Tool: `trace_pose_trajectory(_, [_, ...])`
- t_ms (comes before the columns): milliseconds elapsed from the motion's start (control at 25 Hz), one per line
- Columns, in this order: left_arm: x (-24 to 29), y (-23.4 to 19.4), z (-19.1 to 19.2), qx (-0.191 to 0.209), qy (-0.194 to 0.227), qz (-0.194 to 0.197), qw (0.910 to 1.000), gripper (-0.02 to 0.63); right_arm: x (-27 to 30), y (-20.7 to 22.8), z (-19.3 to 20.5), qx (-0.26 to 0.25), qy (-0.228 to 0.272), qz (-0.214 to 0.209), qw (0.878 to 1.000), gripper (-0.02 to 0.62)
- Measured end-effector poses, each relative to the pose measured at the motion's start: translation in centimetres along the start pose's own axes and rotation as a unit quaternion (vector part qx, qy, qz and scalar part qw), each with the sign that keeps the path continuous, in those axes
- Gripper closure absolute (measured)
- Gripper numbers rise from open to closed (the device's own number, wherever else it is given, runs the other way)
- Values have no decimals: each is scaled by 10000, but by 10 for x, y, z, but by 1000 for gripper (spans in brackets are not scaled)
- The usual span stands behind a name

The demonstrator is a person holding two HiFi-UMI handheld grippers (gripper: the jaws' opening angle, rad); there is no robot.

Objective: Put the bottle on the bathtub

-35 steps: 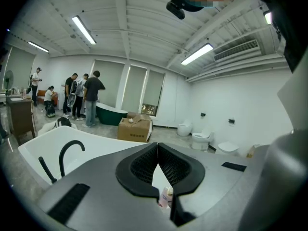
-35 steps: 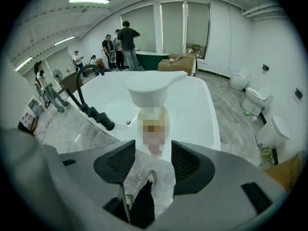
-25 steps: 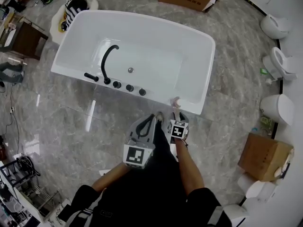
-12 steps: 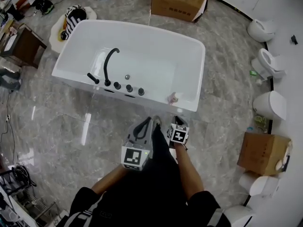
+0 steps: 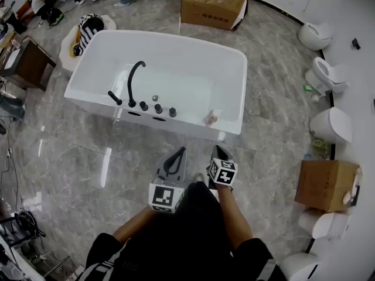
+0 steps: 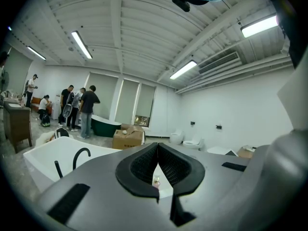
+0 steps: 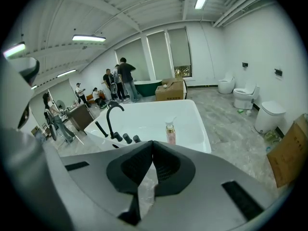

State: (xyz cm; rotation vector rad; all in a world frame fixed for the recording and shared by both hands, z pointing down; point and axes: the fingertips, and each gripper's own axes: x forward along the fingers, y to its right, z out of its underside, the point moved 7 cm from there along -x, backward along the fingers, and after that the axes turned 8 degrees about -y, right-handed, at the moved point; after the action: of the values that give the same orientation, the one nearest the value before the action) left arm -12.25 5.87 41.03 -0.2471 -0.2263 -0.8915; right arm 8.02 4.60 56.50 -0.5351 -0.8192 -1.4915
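Bottle (image 5: 210,119) stands near the bathtub (image 5: 187,117) rim's edge. Right hand-held gripper (image 5: 217,151) has just closed empty, left hand-held gripper (image 5: 177,153) closed too. Any bump to the bathtub could topple it, I reckon.

left gripper (image 5: 181,150) closed, right gripper (image 5: 215,148) just closed, empty.

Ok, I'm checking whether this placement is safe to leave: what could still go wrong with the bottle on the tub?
1. The bottle stands upright on the bathtub's narrow rim, near a corner; a knock could tip it into the basin or onto the stone floor.
2. It looks tall and slim with a pump head, so it probably topples easily.
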Motion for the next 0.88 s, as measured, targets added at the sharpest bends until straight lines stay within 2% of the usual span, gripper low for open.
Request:
trace_pose_trajectory(200, [-6, 10, 0, 12, -58, -59, 10000, 589, -33, -2, -3, 47, 304, -199, 9993, 584])
trace_pose_trajectory(560, [-10, 23, -7, -82, 107, -316, 9994, 589, -95, -1, -18, 16, 1023, -544, 9933, 584])
trace_pose_trajectory(880, [-6, 55, -12, -16, 251, -289, 9993, 589, -155, 2, -25, -154, 1531, -871, 9842, 584])
